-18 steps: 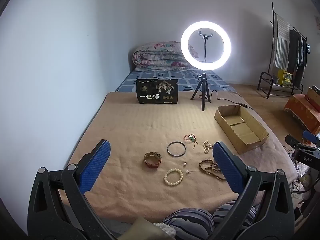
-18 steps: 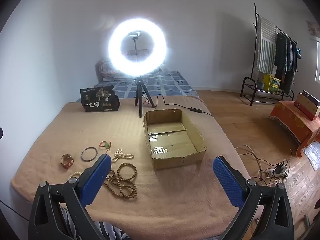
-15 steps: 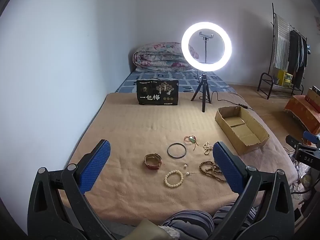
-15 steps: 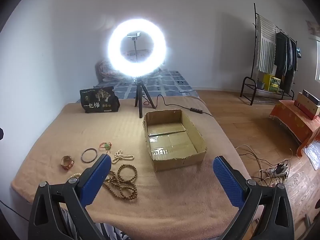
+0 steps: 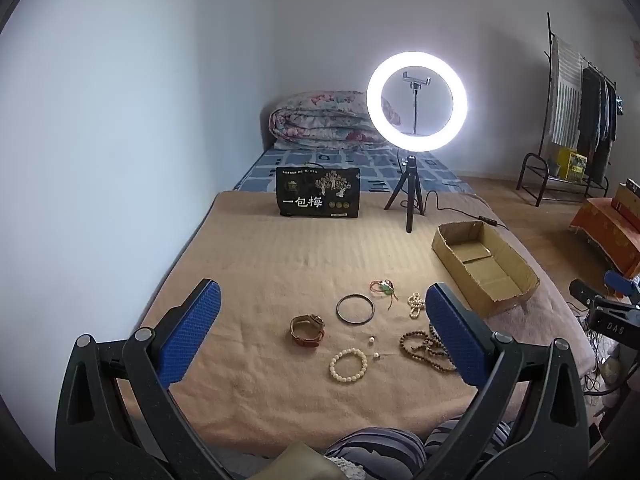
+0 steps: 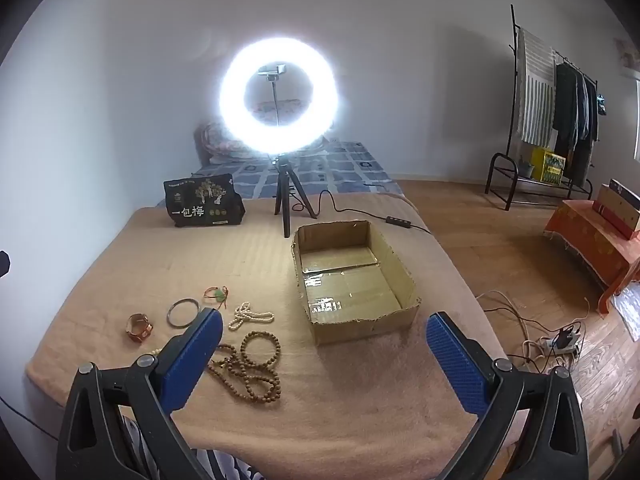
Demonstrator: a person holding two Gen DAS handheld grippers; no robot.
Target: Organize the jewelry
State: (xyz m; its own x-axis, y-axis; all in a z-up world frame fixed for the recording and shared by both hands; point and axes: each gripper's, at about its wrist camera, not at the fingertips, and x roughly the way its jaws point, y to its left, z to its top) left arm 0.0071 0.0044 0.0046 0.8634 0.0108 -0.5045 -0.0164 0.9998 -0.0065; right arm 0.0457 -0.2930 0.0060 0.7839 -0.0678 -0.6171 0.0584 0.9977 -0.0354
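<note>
Bracelets, brown bead strand (image 6: 250, 368), dark bangle (image 5: 355, 309)

Beside one cardboard box (image 6: 352, 280): one watch (image 5: 307, 330), one bangle (image 5: 355, 309), four bead strands, two loose beads.

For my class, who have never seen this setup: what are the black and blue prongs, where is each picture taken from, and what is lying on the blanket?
A person holds a hand-held gripper in each hand; each has a camera looking along its two blue fingers. The left gripper and right gripper are open, holding nothing. On the blanket lie jewelry pieces: a bangle, a white bracelet, brown beads, a pearl string. Beside them sits a cardboard box, apparently empty.
</note>
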